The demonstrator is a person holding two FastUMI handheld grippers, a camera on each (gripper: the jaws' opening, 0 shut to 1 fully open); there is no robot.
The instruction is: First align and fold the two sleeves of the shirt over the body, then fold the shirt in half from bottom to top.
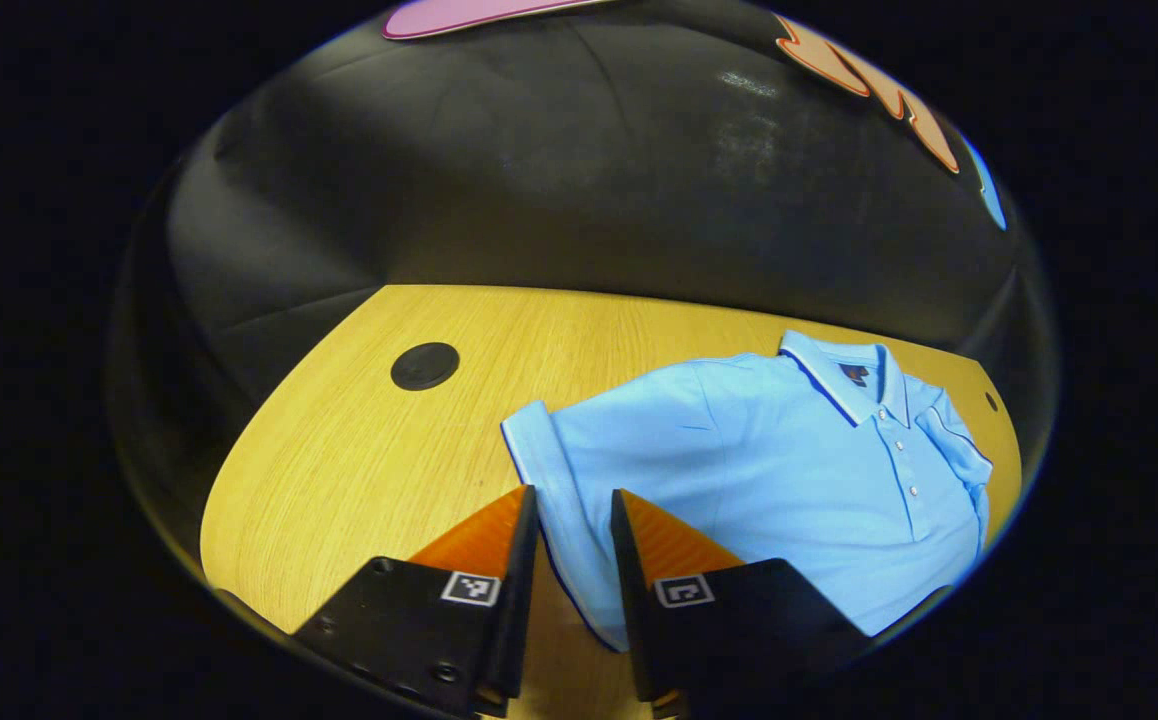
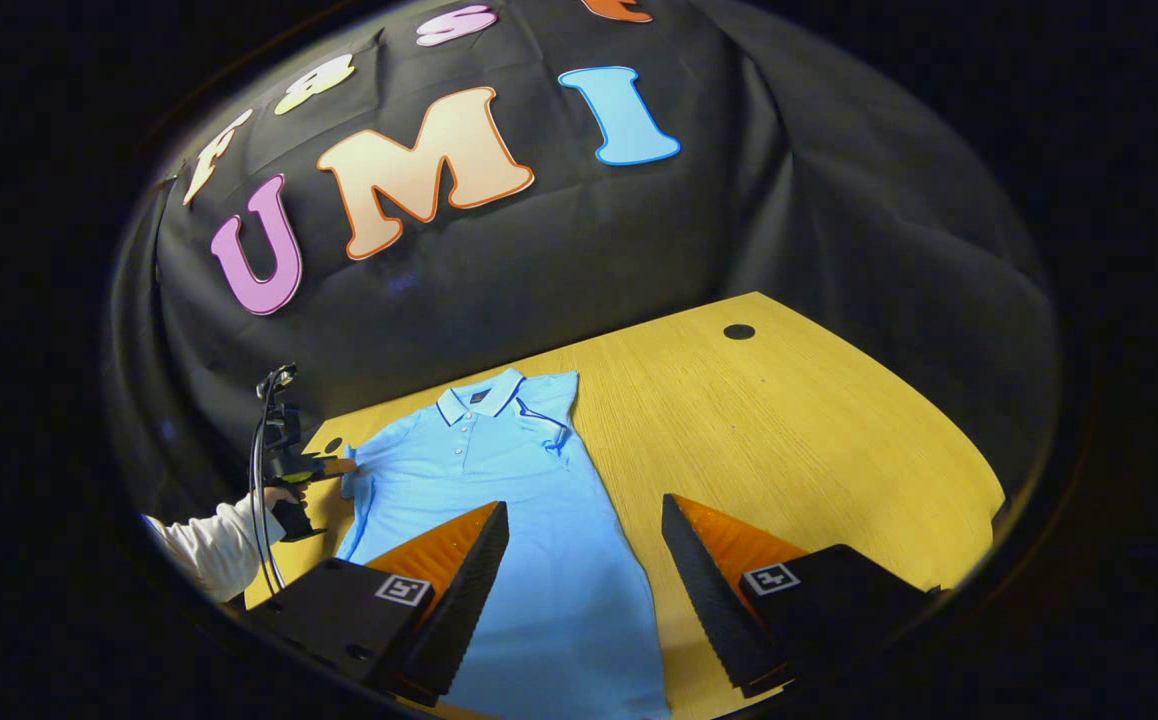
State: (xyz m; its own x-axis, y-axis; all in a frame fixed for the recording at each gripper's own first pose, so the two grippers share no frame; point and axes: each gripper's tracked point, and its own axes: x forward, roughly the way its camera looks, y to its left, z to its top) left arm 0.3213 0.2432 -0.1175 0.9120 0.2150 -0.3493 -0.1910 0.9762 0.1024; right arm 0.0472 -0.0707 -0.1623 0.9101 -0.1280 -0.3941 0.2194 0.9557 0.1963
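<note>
lying flat on the table (image 2: 799, 420), the shirt (image 2: 509, 500); both claws spread, one sleeve (image 1: 564, 500) between left fingers.

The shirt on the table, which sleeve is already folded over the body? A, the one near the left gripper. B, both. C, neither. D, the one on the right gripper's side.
D: in the right gripper view the shirt has that side's sleeve lying folded onto the body, while the other sleeve sticks out flat on the table just ahead of the left gripper.
</note>
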